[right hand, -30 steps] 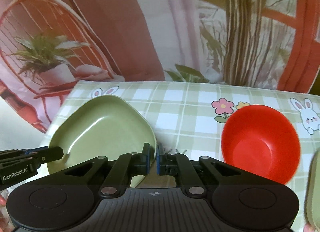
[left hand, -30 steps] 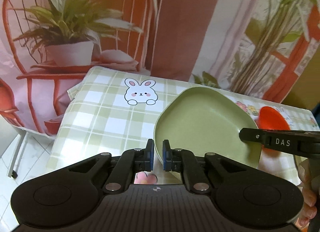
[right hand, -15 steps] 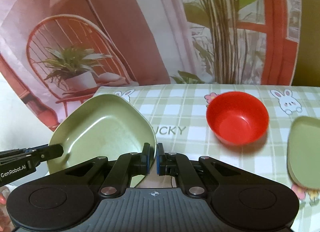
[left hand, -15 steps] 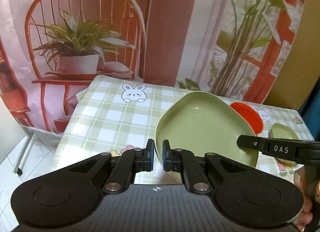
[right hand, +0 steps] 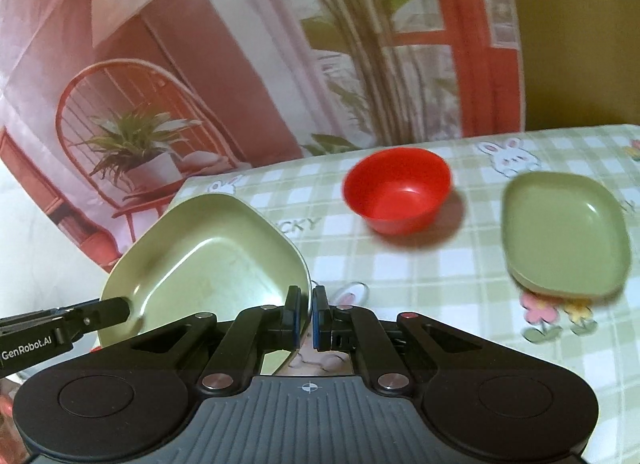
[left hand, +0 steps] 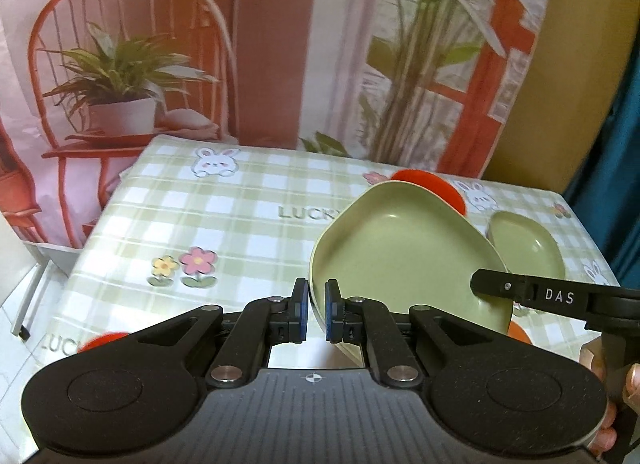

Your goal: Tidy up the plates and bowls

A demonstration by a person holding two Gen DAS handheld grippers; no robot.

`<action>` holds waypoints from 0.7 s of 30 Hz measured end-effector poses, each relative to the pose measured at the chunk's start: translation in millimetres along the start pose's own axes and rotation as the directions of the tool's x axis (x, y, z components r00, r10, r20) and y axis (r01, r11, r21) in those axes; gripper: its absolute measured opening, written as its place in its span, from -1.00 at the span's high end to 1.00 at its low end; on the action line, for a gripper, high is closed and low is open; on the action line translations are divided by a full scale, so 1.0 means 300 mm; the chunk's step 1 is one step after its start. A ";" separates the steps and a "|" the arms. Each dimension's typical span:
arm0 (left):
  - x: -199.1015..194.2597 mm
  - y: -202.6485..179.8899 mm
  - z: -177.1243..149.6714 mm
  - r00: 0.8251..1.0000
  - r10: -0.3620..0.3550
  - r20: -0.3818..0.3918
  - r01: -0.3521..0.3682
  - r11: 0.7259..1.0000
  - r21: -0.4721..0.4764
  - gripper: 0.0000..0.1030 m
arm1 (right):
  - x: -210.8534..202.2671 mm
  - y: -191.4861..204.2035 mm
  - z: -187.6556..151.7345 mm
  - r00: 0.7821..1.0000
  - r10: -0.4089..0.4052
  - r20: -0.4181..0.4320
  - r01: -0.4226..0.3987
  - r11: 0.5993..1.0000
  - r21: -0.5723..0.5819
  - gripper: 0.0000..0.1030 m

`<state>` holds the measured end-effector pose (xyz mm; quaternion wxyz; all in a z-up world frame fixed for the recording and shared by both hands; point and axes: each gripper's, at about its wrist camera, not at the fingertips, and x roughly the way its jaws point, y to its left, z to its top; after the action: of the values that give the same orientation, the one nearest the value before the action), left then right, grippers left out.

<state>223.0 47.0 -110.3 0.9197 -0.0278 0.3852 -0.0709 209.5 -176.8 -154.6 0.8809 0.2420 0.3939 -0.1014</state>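
Two tools, my left tool (left hand: 316, 312) and right tool (right hand: 311, 314), clamp one green plate (left hand: 404, 260) by opposite rims; uneven pulling could slip it onto the red bowl (right hand: 398, 190) at one o'clock.

Light: dim, warm indoor | Glare: bright patch on tablecloth (left hand: 132, 304) at left | Shadow: soft, under red bowl (right hand: 398, 190) | Blur: backdrop and right-view dishes smeared | Edges: fisheye bowing, dark corners

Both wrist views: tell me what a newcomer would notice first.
The large green plate held off the checked tablecloth, its rim pinched by the left gripper and the right gripper. Beyond it, a red bowl sits mid-table, with a smaller green plate to its right.
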 end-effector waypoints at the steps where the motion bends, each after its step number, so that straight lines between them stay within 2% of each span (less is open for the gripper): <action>1: -0.002 -0.018 -0.007 1.000 -0.002 0.002 0.002 1.000 0.006 0.82 | -0.011 -0.017 -0.007 1.000 -0.004 0.002 0.004 1.000 0.010 0.90; 13: 0.006 -0.148 -0.106 0.998 -0.054 -0.042 0.054 0.999 -0.007 0.81 | -0.103 -0.196 -0.054 0.999 -0.044 0.018 0.042 0.997 0.070 0.89; 21: 0.053 -0.190 -0.133 0.993 -0.086 -0.080 0.087 0.996 0.009 0.81 | -0.161 -0.265 -0.141 0.997 -0.076 0.013 0.074 0.994 0.086 0.91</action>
<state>199.4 -11.7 -143.3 0.8999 -0.0357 0.4194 -0.1142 120.6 -224.6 -170.4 0.8685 0.2634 0.3909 -0.1531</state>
